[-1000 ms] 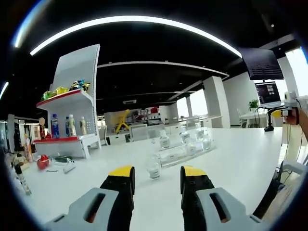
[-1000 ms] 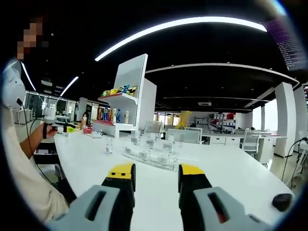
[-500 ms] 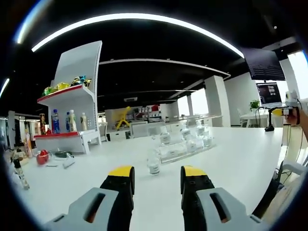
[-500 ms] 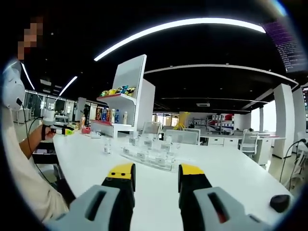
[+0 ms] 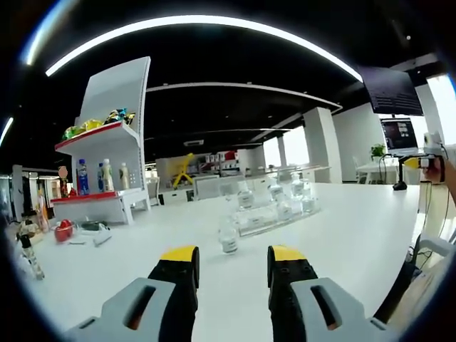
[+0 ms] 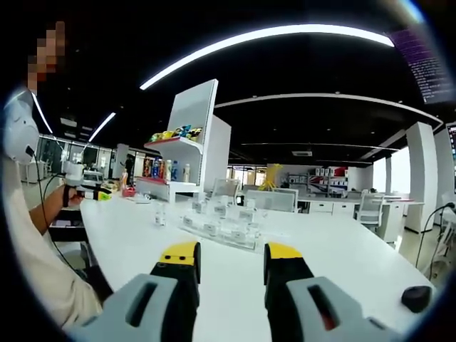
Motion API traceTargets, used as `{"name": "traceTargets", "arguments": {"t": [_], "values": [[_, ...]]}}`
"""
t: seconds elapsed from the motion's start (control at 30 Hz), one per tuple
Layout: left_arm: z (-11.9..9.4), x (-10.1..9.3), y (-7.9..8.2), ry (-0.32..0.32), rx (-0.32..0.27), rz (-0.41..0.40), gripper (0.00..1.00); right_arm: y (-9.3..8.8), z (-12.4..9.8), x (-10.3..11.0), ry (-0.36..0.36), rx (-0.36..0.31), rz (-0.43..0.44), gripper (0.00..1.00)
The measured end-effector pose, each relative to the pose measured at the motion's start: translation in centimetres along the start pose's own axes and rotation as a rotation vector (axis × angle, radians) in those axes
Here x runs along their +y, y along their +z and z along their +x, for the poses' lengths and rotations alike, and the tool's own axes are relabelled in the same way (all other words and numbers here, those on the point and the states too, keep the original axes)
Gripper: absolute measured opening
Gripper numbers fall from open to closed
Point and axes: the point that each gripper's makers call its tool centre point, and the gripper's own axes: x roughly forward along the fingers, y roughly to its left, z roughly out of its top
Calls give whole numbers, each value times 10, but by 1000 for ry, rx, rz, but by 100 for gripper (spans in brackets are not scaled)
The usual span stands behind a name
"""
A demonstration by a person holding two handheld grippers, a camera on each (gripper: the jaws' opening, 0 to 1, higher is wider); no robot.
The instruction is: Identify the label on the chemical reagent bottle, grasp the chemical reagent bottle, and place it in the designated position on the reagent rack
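The left gripper point(image 5: 232, 258) is easing lower than a second ago, and the lone reagent bottle point(image 5: 228, 239) is sitting a touch lower in its view, ahead between the yellow-tipped jaws, which are standing apart with nothing in them. The right gripper point(image 6: 230, 256) is barely shifting, jaws likewise parted and empty. On the white table point(image 5: 342, 228) the clear reagent rack point(image 5: 274, 214) is standing just behind the bottle, already carrying other small bottles. A white display shelf point(image 5: 107, 164) with drinks is standing off to the left. The bottle is looking small, clear, with a white label, unreadable from here.
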Motion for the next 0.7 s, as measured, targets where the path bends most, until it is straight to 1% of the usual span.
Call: {"name": "traceTargets", "arguments": {"t": [0.17,0.3,0.4,0.57,0.7], "values": [[4,-2,1,7,3,-6,38,-3,1,-2,-2,-1,8,35],[9,-5,7,29,-2,2,38,-7,2,-4,-4,9,16,35],[15,-8,7,35,4,11,38,-7,2,-5,-8,8,20,35],[20,-6,13,56,-6,18,38,-6,4,-6,-4,4,36,35],[25,-1,18,71,-14,2,38,-5,8,-4,4,11,35,35]]}}
